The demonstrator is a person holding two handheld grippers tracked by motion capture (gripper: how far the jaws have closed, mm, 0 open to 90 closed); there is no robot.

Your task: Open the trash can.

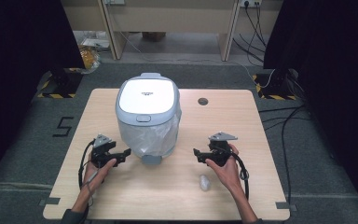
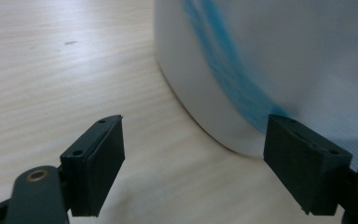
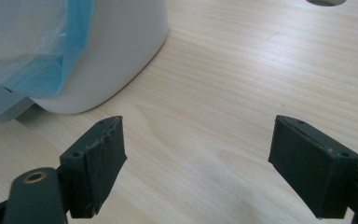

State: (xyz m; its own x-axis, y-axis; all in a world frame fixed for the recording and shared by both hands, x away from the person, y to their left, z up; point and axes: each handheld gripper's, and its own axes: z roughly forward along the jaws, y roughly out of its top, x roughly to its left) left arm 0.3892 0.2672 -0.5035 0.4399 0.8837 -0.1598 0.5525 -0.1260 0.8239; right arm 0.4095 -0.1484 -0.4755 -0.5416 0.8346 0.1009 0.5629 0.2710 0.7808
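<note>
A crumpled white wad (image 1: 205, 183) is seen lying nearest the table's front edge, just beside the right hand (image 1: 223, 170) and untouched, apparently set there as rubbish waiting for the bin. Just beyond it, the left gripper (image 1: 124, 154) and the right gripper (image 1: 196, 153) are held level on either side of the pedal bin (image 1: 148, 116), each turned inward toward its base; both pairs of jaws are spread wide and nothing is gripped between them. The bin is stood upright at the middle of the wooden table (image 1: 242, 135), its lid closed and a bluish liner bag (image 1: 156, 135) draped down its front over the pedal (image 1: 152, 159), so the flanking stance is judged to serve work on the bag. Farther back, a cable hole (image 1: 203, 101) is set in the tabletop.
</note>
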